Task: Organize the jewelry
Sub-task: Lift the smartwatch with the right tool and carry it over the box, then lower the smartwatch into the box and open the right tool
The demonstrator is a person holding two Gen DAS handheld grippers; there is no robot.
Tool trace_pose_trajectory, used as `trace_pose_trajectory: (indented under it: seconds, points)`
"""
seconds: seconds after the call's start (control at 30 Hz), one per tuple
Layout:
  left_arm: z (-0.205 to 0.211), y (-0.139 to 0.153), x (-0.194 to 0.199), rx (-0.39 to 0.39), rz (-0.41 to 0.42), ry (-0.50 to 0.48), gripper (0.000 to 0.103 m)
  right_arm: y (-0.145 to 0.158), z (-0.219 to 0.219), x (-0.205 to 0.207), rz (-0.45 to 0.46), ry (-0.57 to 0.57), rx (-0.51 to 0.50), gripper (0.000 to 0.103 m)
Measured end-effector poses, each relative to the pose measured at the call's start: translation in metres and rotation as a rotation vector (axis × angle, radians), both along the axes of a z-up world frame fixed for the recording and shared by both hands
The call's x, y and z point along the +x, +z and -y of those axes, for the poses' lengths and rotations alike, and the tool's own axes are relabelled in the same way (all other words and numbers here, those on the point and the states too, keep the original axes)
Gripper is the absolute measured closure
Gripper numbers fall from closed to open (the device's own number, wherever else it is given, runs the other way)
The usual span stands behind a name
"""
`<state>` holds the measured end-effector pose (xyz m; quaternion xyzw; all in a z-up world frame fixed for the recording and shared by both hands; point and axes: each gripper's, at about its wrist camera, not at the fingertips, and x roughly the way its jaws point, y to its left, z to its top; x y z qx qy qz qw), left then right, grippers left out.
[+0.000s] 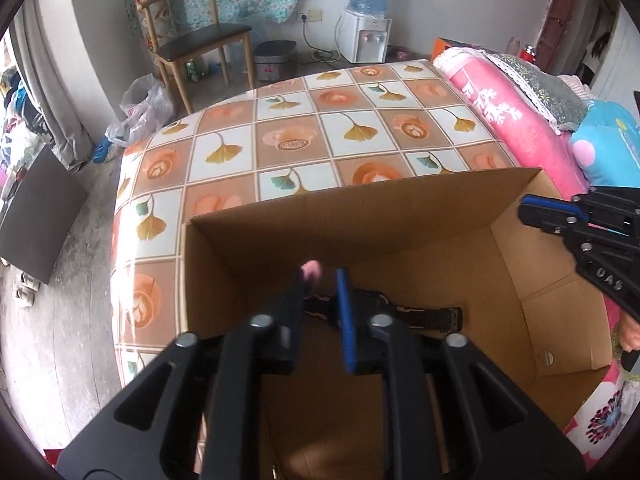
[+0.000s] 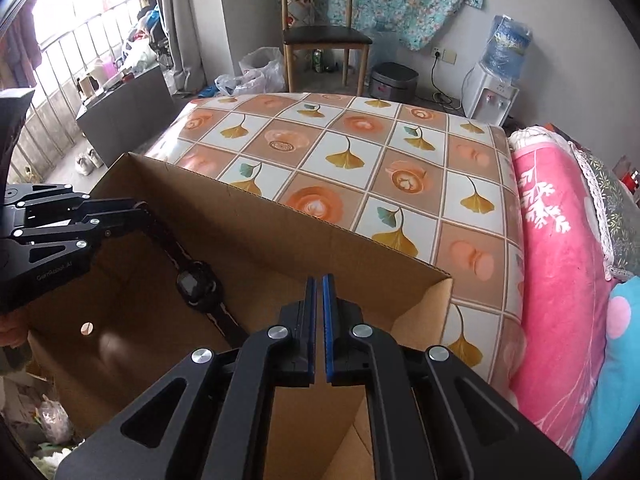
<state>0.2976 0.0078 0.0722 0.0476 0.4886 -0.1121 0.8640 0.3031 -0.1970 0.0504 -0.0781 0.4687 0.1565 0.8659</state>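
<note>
The left gripper (image 1: pixel 322 280) is reaching down into an open cardboard box (image 1: pixel 360 204) and is clamping one strap end of a black wristwatch (image 2: pixel 198 286) between its fingers, with the watch hanging over the box interior. From the right wrist view, the watch's dark face is pointing upward and its other strap is trailing toward the box's near wall. In the left wrist view, something small and pink (image 1: pixel 311 269) is showing at the fingertips; what it is cannot be told.

The right gripper (image 2: pixel 318 280) is hovering above the box's right side, its blue-padded fingers nearly touching with only a sliver of gap and nothing between them. The box is sitting at the near edge of a table (image 2: pixel 348 148) covered in a checked cloth printed with ginkgo leaves and orange roses.

A pink floral quilt (image 2: pixel 560 240) is lying just beside the table's right edge. A wooden chair (image 2: pixel 320 20) and a water dispenser (image 2: pixel 496 88) are standing beyond the table's far edge, against the wall.
</note>
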Motion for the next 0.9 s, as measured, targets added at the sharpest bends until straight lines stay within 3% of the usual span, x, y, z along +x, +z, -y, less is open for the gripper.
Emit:
trace_pose_trajectory:
  seconds: [0.2,0.23,0.3,0.4,0.53,0.67,0.8,0.9]
  points:
    - [-0.028,0.033,-0.017,-0.049,0.078,0.049,0.07,0.008,-0.008,-0.007,-0.03,0.059,0.018,0.094]
    - [-0.034,0.042,-0.025,-0.067,0.103,0.059,0.065,0.008,-0.014,-0.007,-0.055,0.087,0.031,0.09]
    - [-0.047,0.058,-0.042,-0.089,0.148,0.079,0.056,0.003,-0.031,-0.006,-0.109,0.16,0.037,0.061]
    - [-0.07,0.073,-0.076,-0.13,0.204,0.126,0.038,-0.011,-0.063,-0.004,-0.174,0.279,0.004,0.053]
    - [-0.097,0.075,-0.127,-0.167,0.246,0.201,0.019,-0.048,-0.101,0.007,-0.303,0.367,-0.063,0.053]
    - [-0.125,0.056,-0.184,-0.144,0.266,0.299,0.014,-0.085,-0.126,0.017,-0.344,0.399,-0.229,0.053]
    - [-0.147,0.022,-0.219,-0.128,0.219,0.377,0.014,-0.091,-0.123,0.018,-0.373,0.407,-0.236,0.079]
    - [-0.158,-0.011,-0.234,-0.145,0.141,0.422,0.014,-0.09,-0.117,0.014,-0.364,0.409,-0.256,0.08]
